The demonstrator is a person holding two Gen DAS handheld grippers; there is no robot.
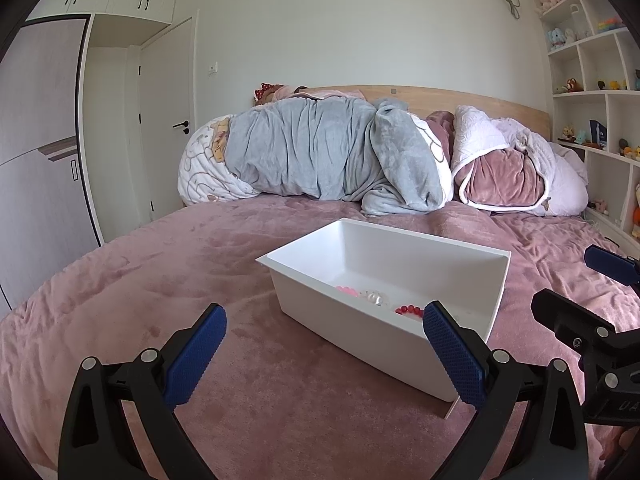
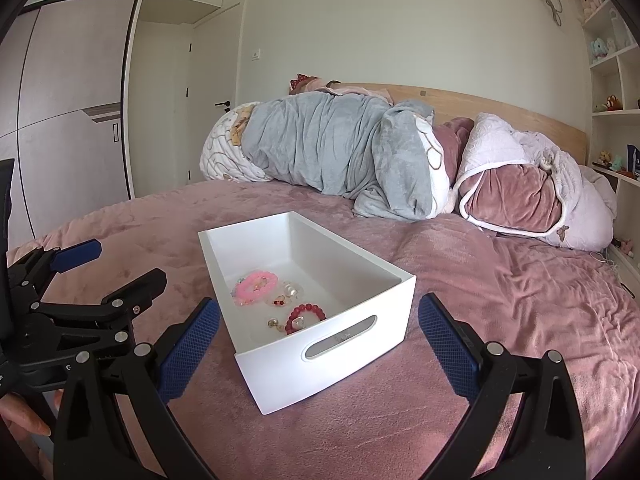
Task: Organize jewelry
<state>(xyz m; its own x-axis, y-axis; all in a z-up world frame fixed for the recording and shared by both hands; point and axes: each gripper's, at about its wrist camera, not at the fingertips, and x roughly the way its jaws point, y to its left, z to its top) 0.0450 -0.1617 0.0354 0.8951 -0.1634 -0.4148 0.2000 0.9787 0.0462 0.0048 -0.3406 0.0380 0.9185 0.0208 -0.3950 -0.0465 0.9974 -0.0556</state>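
Pink bedspread point(image 2: 460, 320) stretches under a white bin point(image 2: 362, 294) that sits near the foot of the bed. Inside it lie a pink bracelet point(image 2: 256, 285), a red bead bracelet point(image 2: 306, 316) and a pearly piece point(image 2: 289, 292). Both my left gripper point(image 1: 324, 342) and right gripper point(image 2: 319, 338) hang empty, jaws wide apart, short of the bin. Nothing loose shows on the bedspread, so I judge sorting is nearly done; any reach should come down from above, clear of the rim.

The bed point(image 2: 500, 320) is covered by a plush mauve blanket point(image 2: 120, 232). A white bin point(image 2: 356, 292) rests directly on it near the front. At the head, against the wooden headboard point(image 2: 500, 108), lie a rolled grey duvet point(image 2: 320, 148) and a bundled pink quilt point(image 2: 520, 192), touching.
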